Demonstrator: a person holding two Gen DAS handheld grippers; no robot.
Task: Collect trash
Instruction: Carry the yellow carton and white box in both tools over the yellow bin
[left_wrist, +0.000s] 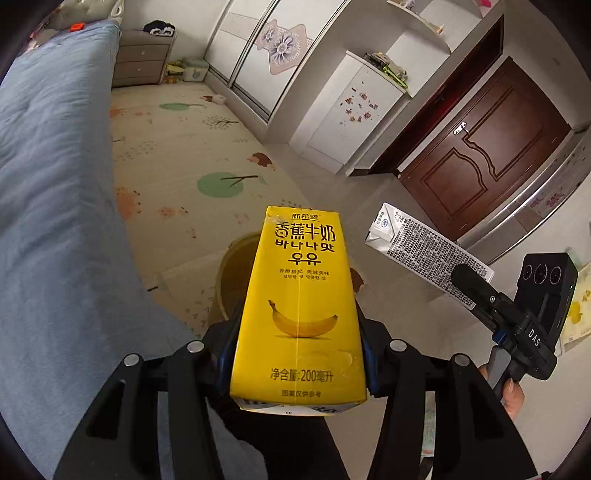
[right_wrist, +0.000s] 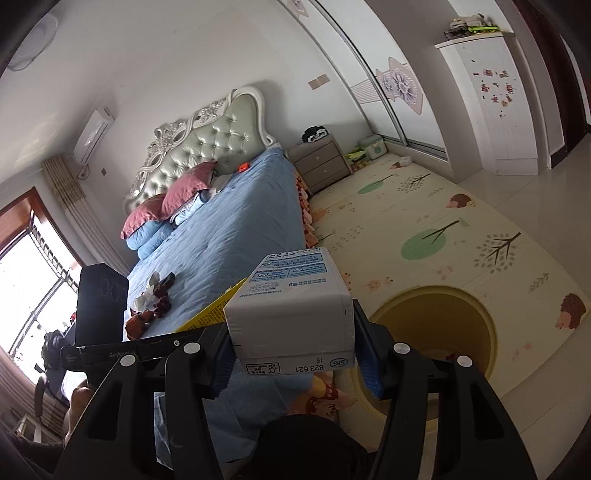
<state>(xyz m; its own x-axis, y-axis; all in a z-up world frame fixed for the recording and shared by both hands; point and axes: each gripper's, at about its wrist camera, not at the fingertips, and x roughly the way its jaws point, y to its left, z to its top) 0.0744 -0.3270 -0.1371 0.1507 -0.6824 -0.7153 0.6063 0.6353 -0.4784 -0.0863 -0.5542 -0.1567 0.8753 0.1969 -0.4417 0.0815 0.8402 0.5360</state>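
Note:
My left gripper (left_wrist: 297, 354) is shut on a yellow banana milk carton (left_wrist: 299, 306), held above a round yellow trash bin (left_wrist: 232, 273) on the floor mat. My right gripper (right_wrist: 291, 347) is shut on a white milk carton (right_wrist: 291, 310), beside and above the same bin (right_wrist: 436, 328). In the left wrist view the white carton (left_wrist: 424, 251) and the right gripper (left_wrist: 491, 299) show at the right. The yellow carton's edge (right_wrist: 214, 310) shows in the right wrist view. Several scraps of trash (right_wrist: 151, 302) lie on the blue bed.
The blue bed (left_wrist: 48, 184) runs along the left, with pillows (right_wrist: 177, 199) at the headboard. A patterned play mat (right_wrist: 443, 229) covers the floor. A nightstand (right_wrist: 319, 162), wardrobe doors (left_wrist: 258, 55) and a brown door (left_wrist: 487, 147) stand beyond.

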